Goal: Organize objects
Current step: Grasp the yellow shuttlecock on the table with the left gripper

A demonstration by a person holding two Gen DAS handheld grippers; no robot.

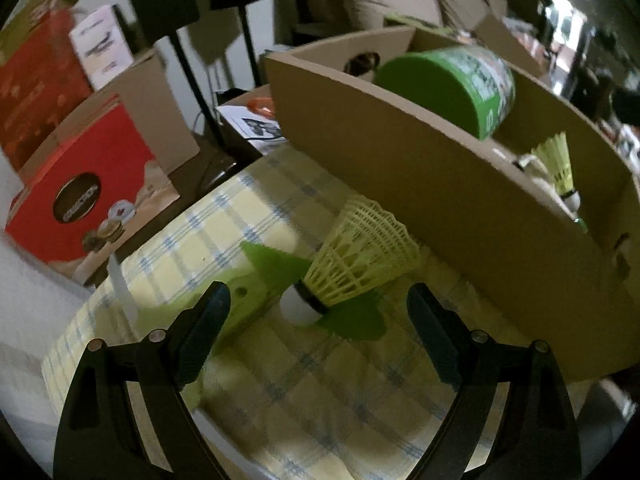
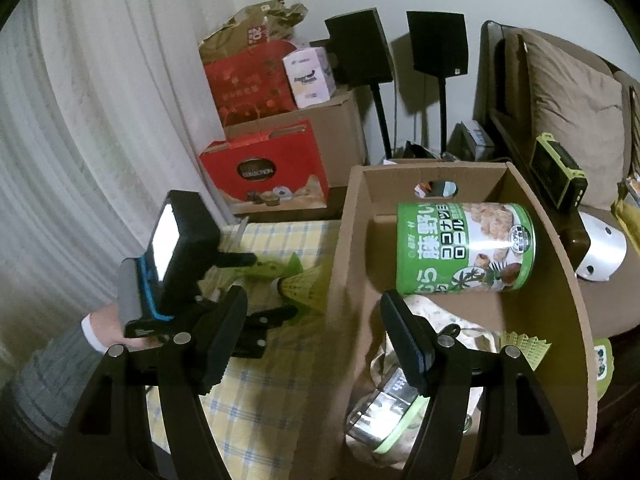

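Reaching for the yellow shuttlecock (image 1: 360, 256) on the counter (image 1: 192, 232), just left of the cardboard box (image 1: 460, 216), your left tongs (image 1: 318, 312) gape empty. Straddle its cork, then clench. Right tongs (image 2: 312, 340) hang released.

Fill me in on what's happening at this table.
A person is tidying things into a cardboard box. The left gripper, jaws open, hangs over a yellow shuttlecock lying on the checked cloth beside the box, on a green plastic piece; it isn't gripped yet. The right gripper is open and empty over the box's near wall. Inside already: a green can on its side and another shuttlecock.
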